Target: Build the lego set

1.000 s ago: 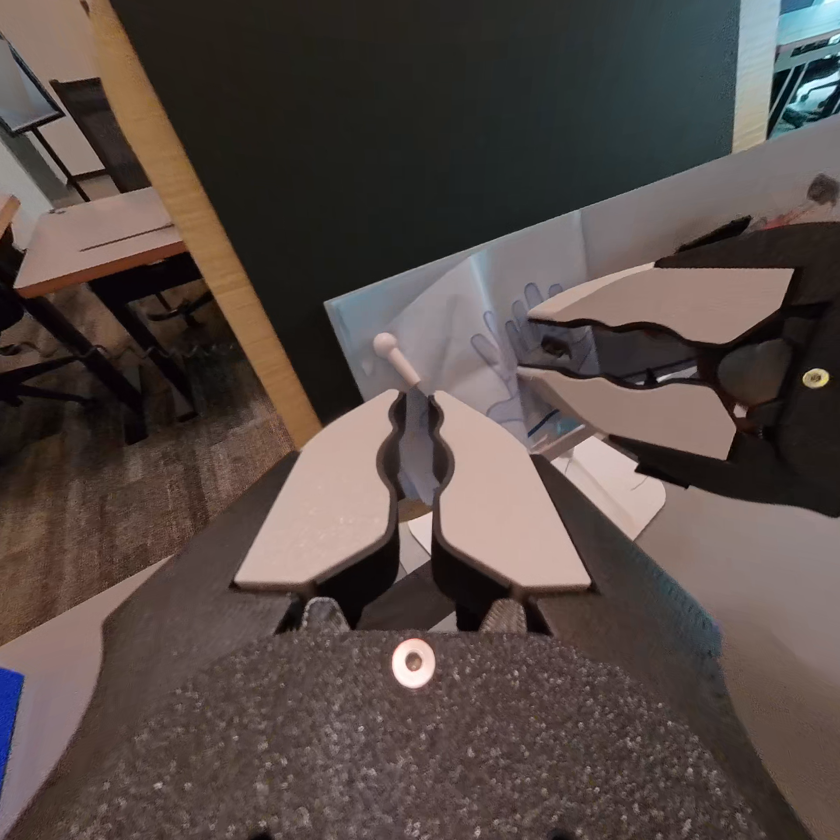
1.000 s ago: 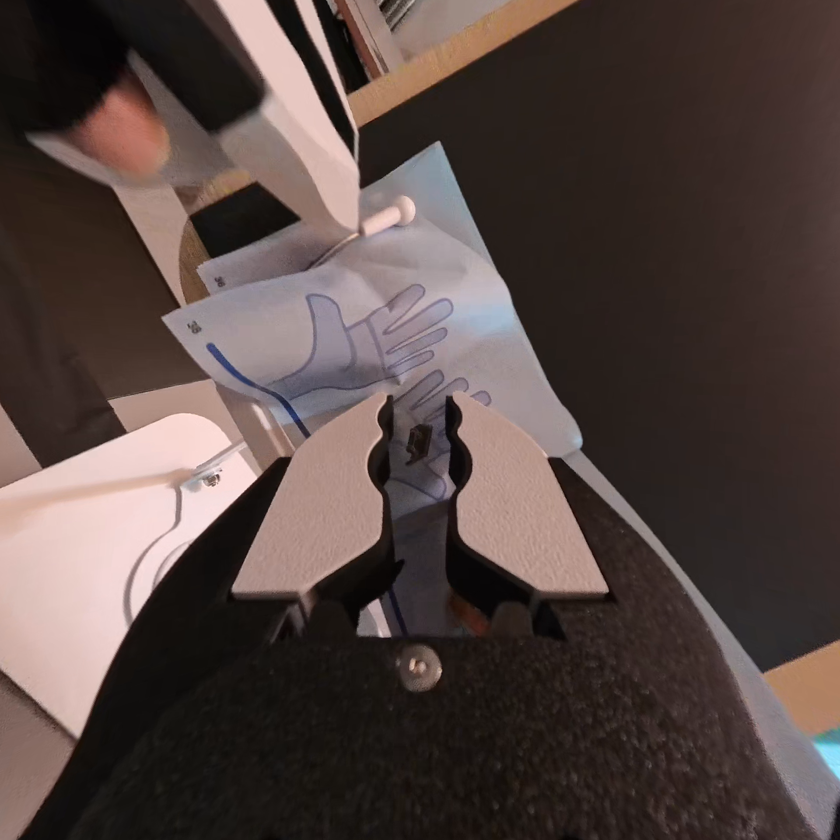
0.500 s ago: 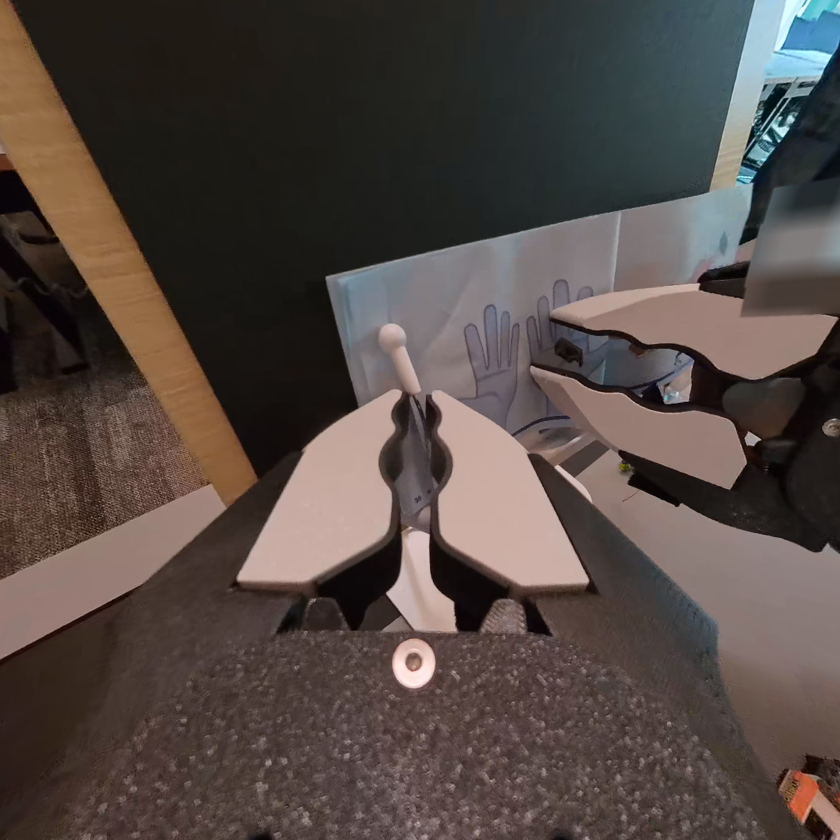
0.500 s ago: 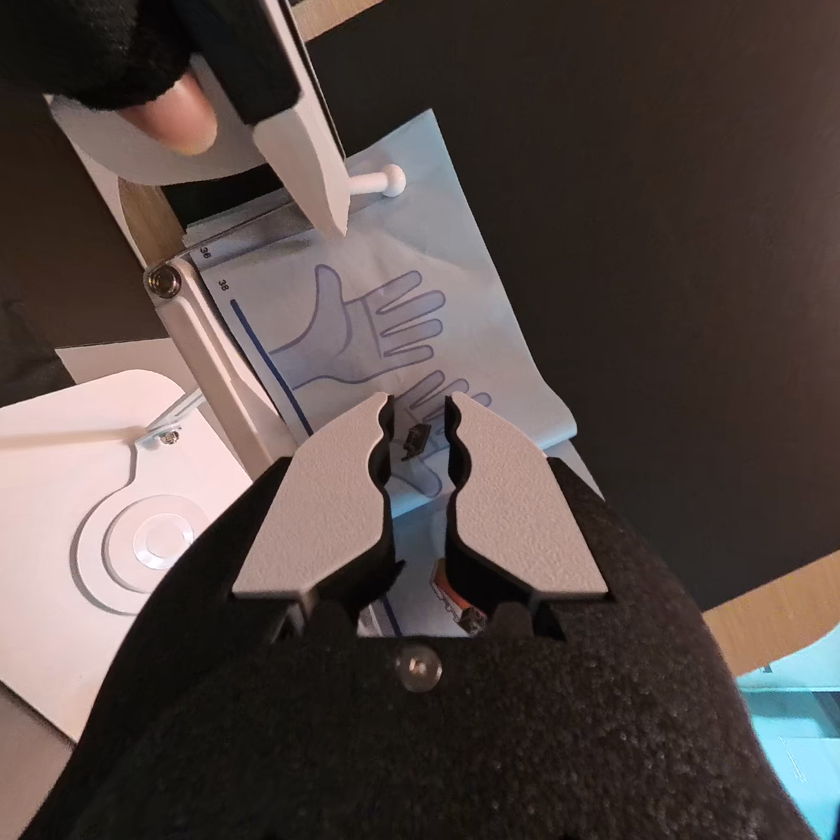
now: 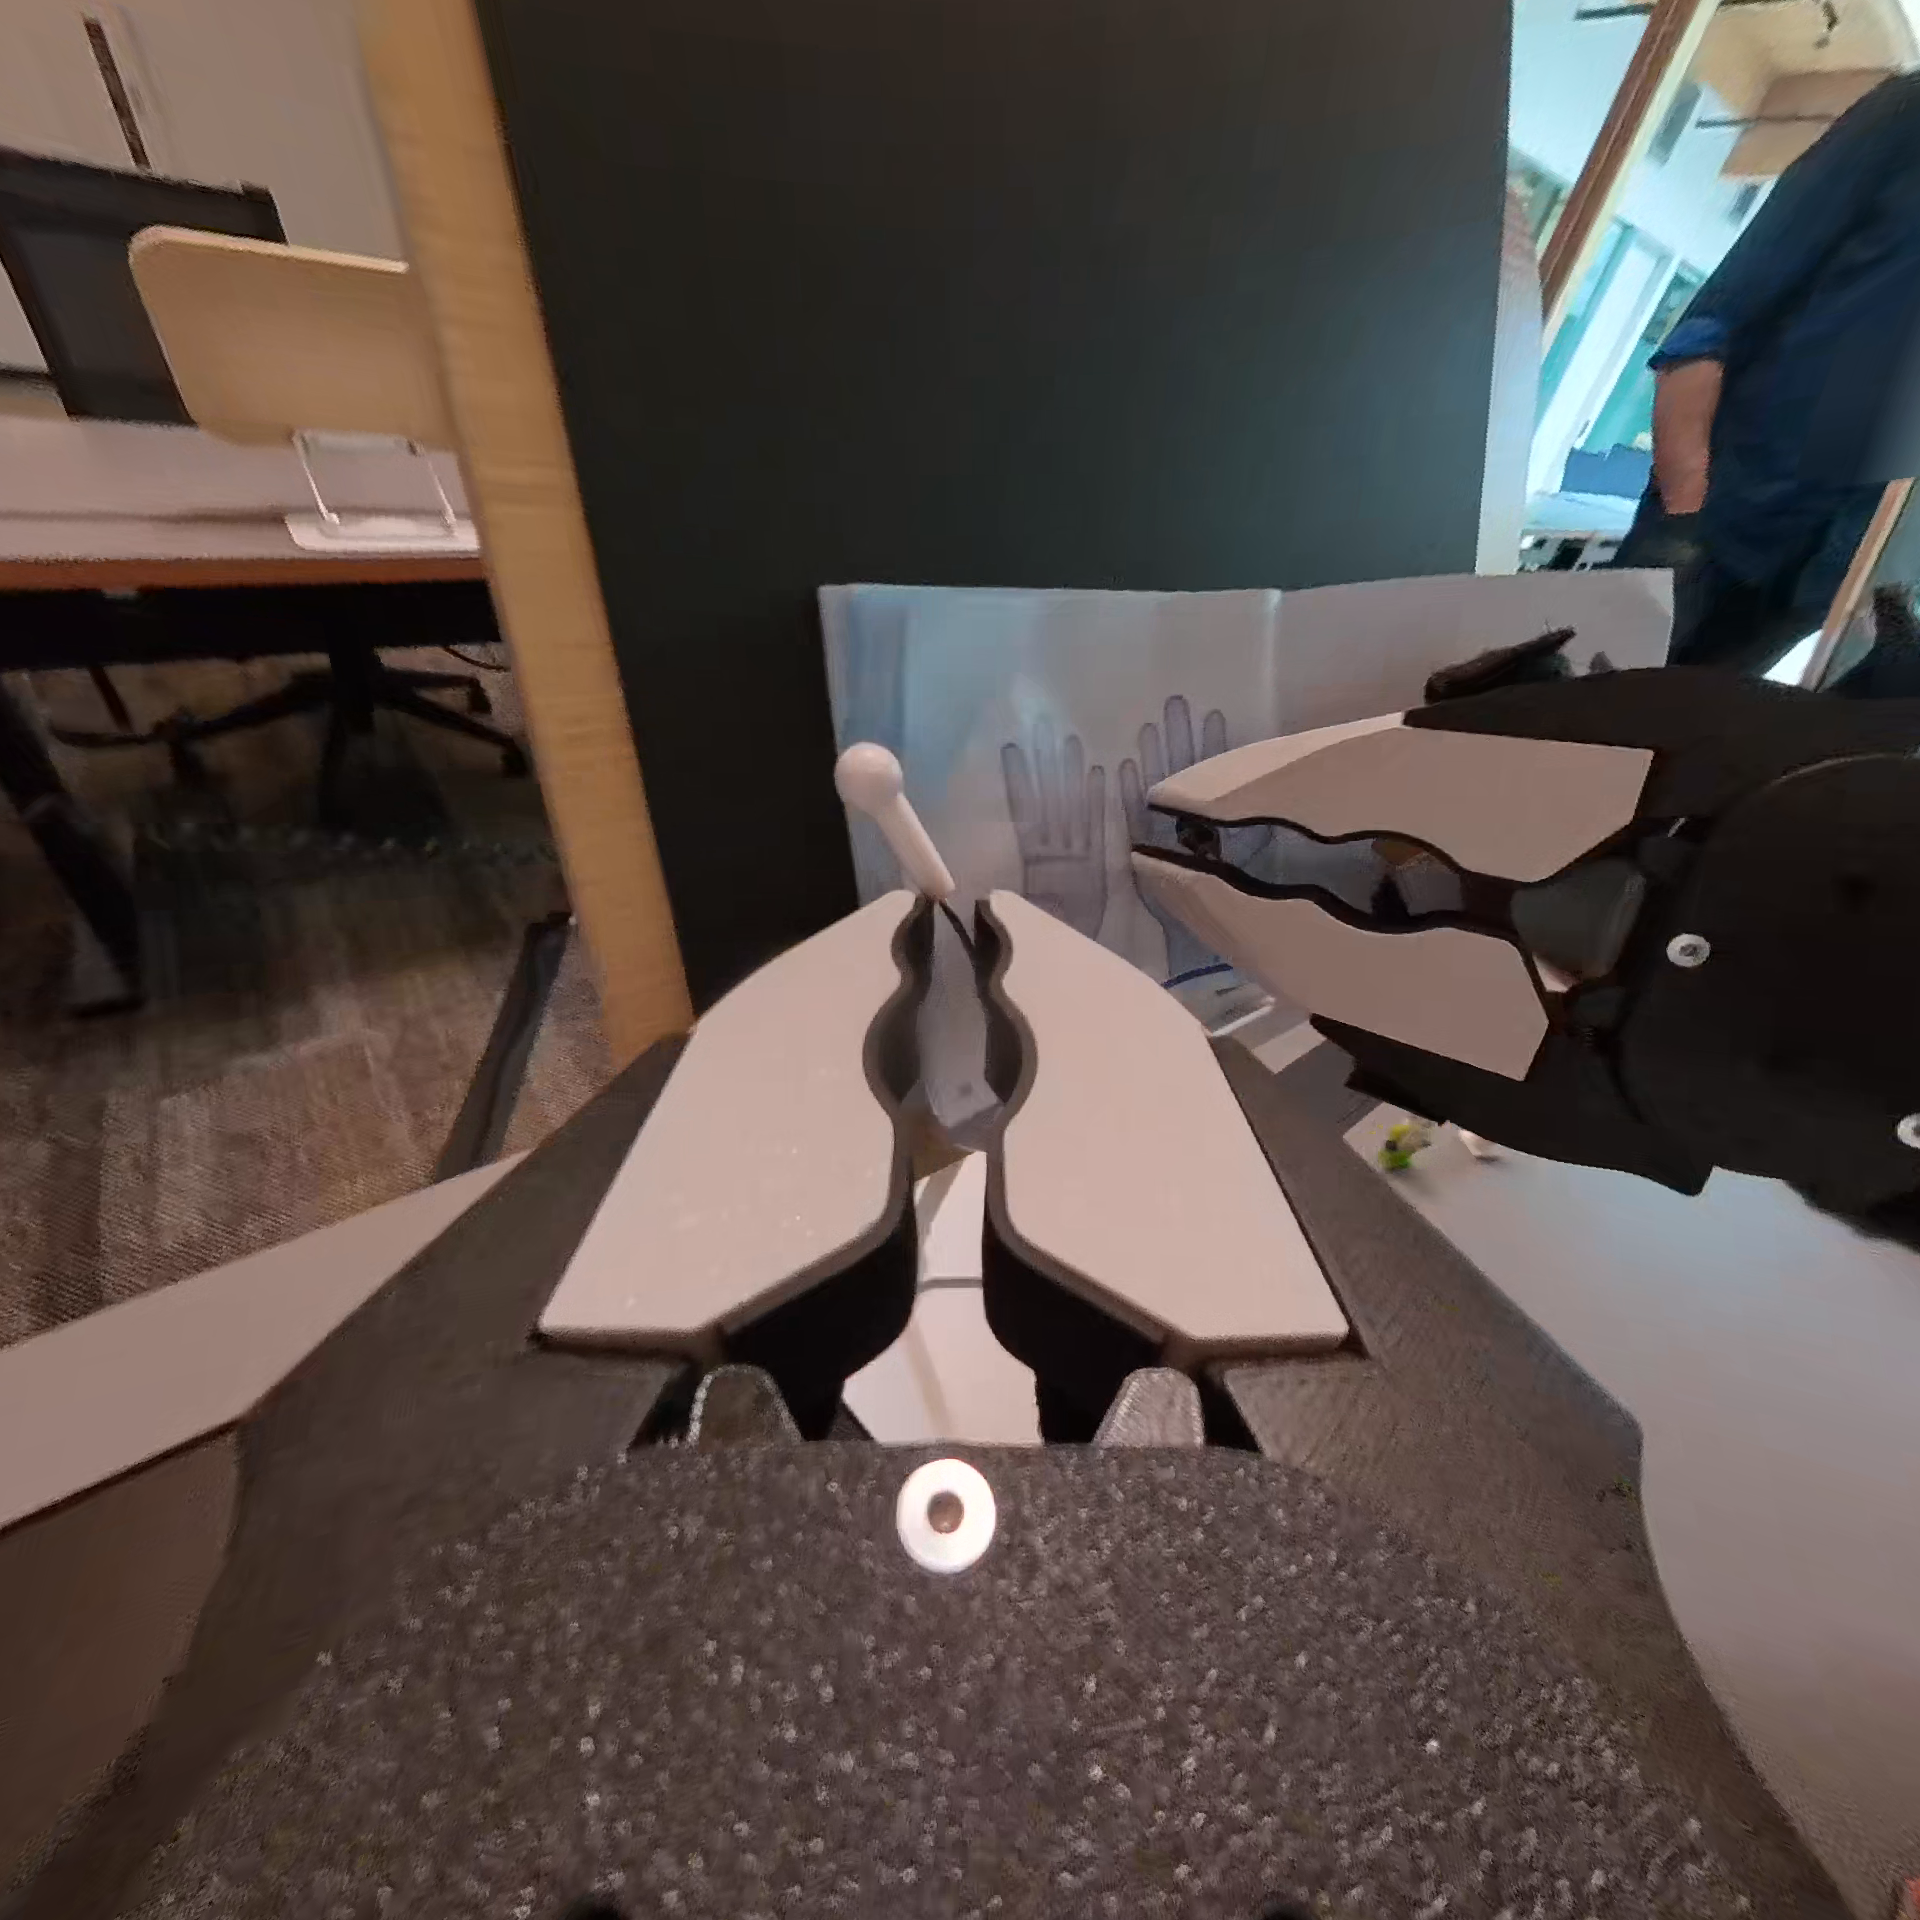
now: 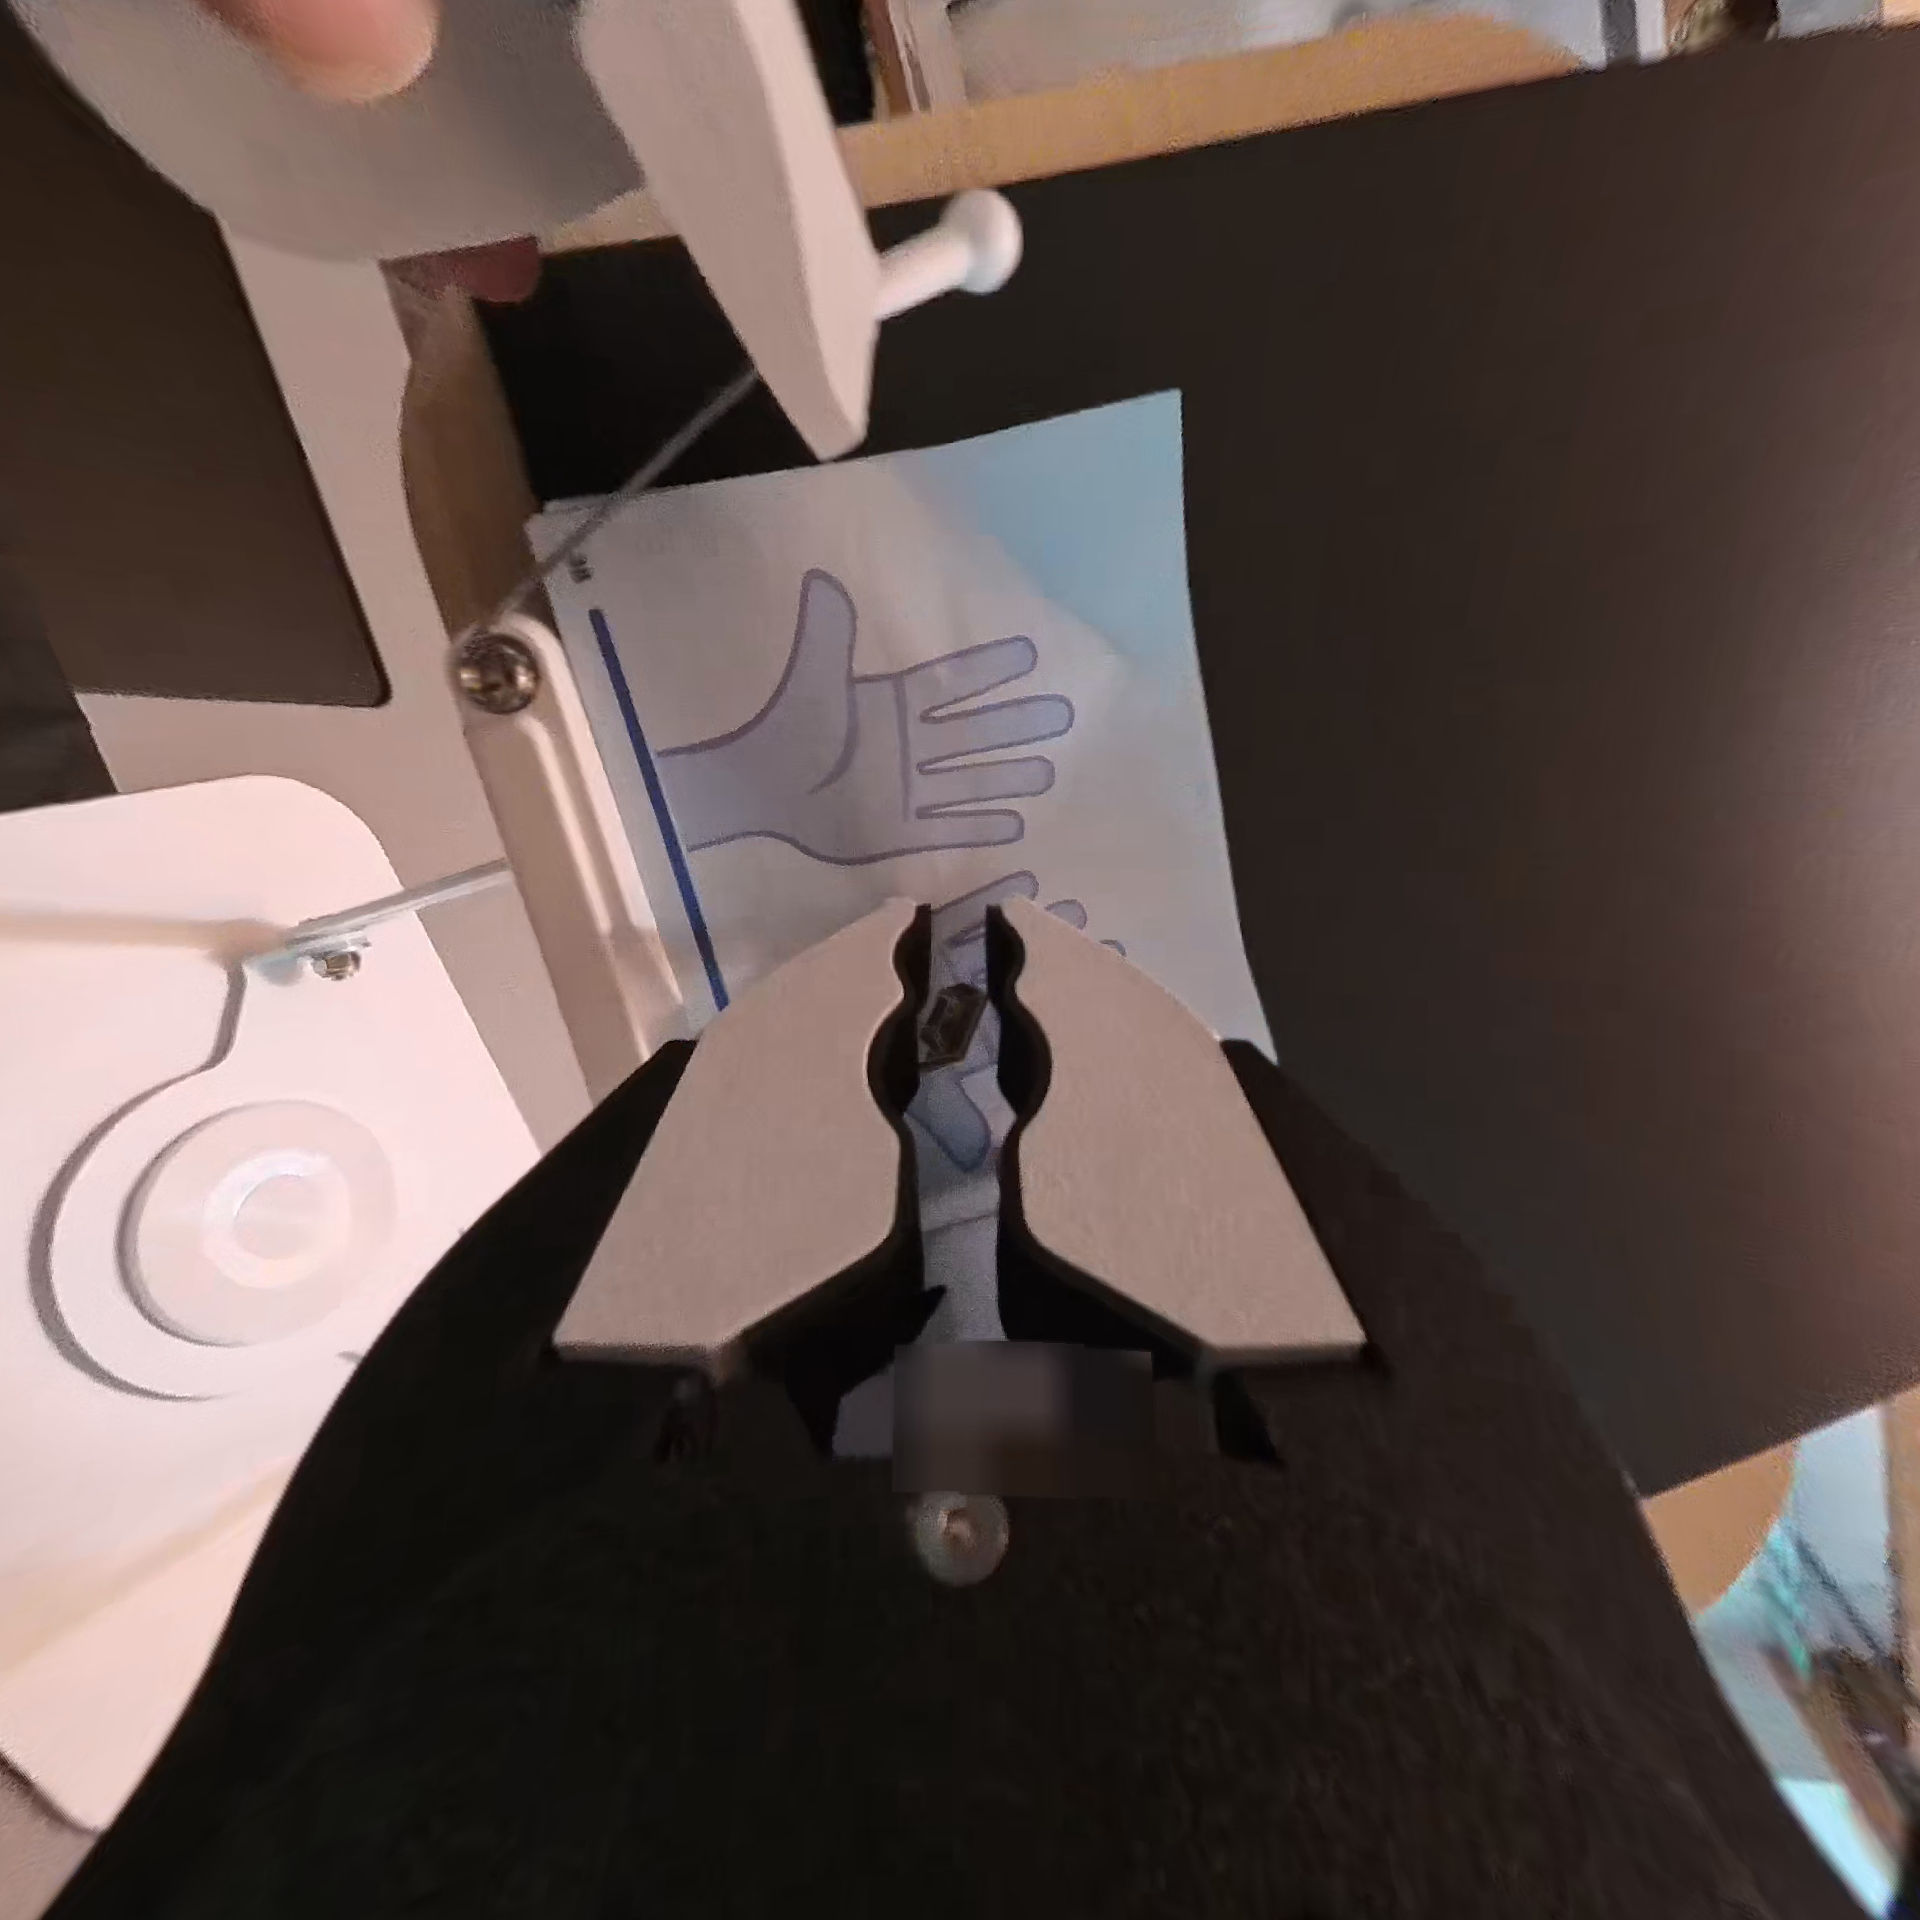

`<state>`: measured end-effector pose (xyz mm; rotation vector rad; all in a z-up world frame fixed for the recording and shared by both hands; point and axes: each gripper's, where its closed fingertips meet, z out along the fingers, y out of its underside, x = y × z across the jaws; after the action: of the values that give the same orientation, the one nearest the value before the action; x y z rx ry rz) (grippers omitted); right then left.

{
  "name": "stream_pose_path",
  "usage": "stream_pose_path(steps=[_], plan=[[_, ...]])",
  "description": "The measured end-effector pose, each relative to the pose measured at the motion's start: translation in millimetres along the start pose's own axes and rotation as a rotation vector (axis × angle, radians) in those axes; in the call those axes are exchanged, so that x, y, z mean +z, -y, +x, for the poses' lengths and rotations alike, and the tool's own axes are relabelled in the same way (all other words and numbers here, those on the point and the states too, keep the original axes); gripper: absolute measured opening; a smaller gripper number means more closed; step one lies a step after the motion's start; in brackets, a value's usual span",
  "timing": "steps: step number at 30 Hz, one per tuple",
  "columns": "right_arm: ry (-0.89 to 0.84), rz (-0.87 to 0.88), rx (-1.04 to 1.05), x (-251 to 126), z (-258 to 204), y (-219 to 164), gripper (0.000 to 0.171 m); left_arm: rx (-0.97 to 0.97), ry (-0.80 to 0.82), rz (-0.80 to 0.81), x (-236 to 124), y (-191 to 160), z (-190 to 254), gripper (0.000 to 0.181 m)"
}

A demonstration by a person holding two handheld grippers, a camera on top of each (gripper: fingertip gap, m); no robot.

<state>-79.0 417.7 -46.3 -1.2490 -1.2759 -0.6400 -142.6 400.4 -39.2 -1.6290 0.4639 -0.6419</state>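
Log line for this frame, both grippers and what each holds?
left gripper: shut on page clip wire, white knob above | right gripper: shut on small dark piece | backdrop: instruction booklet on stand

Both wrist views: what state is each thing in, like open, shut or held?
left gripper: shut on page holder
page holder: gripped, ball end poking past the fingertips
right gripper: shut on dark lego piece
dark lego piece: pinched, held in the air
instruction booklet: open, propped on the stand
book stand: standing on the table
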Motion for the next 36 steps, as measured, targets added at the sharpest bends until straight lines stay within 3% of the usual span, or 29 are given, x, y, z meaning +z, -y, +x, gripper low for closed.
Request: stream_pose_path(steps=[12, 18, 22, 30, 36], plan=[[0.056, 0.069, 0.035, 5, -4, 8, 0.01, 0.403, 0.035, -0.194, 30, -4, 22, 0.004], [0.081, 0.072, 0.086, -1, -6, 9, 0.022, 0.306, 0.066, -0.234, 34, -10, 18, 0.01], [0.069, 0.085, 0.171, -21, 2, 8, 0.022, 0.312, 0.109, -0.148, 22, -3, 17, 0.014], [0.009, -0.005, 0.365, -52, 18, -54, 0.021, 0.393, 0.098, -0.072, 5, 4, 60, 0.01], [0.011, -0.063, 0.508, -48, 16, -112, 0.022, 0.495, -0.019, -0.186, 47, -2, 115, 0.008]])
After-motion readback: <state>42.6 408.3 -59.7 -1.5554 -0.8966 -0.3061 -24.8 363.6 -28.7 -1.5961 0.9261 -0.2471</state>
